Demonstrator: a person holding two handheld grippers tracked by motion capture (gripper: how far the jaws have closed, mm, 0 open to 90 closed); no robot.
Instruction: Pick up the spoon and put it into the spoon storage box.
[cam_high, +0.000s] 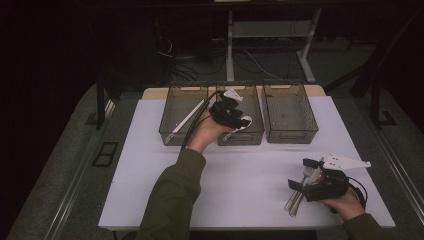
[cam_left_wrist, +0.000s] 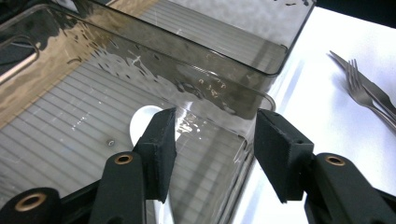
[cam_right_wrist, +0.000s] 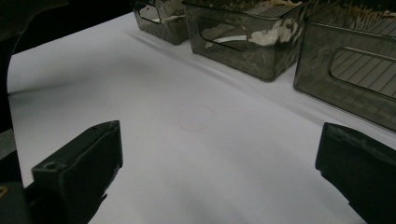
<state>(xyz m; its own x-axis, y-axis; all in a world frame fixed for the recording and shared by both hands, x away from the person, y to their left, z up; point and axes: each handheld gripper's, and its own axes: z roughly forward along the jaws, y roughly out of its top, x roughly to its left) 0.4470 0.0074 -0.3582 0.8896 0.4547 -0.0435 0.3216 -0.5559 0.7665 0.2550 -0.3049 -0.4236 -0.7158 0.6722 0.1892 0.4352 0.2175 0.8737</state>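
White worktop (cam_high: 150, 190) carries the scene, and places are given from the middle bin (cam_high: 252, 136) of three smoky plastic bins in a row. Nearest the person, well to the right of that bin and toward the front edge, the right tool (cam_high: 301, 174) hovers beside a small pile of metal cutlery (cam_high: 296, 199); its jaws stand wide with nothing between them. Farther on, the left tool (cam_left_wrist: 215, 126) hangs over the middle bin's near end, released, its pads apart and gripping nothing. A white spoon (cam_left_wrist: 142, 123) lies on the bin's ribbed floor directly beneath them. I judge this to be the drop-off step of sorting cutlery: the spoon is delivered. The next move calls for lifting the left tool clear of the bin wall and going to the pile for another piece, matched to its bin. The left-hand bin (cam_high: 172, 132) holds a long white piece (cam_high: 187, 120), whose kind I cannot tell. The spoon's handle is hidden behind the jaw, and the pile's pieces overlap, so their count is unclear, though forks (cam_left_wrist: 369, 93) show.
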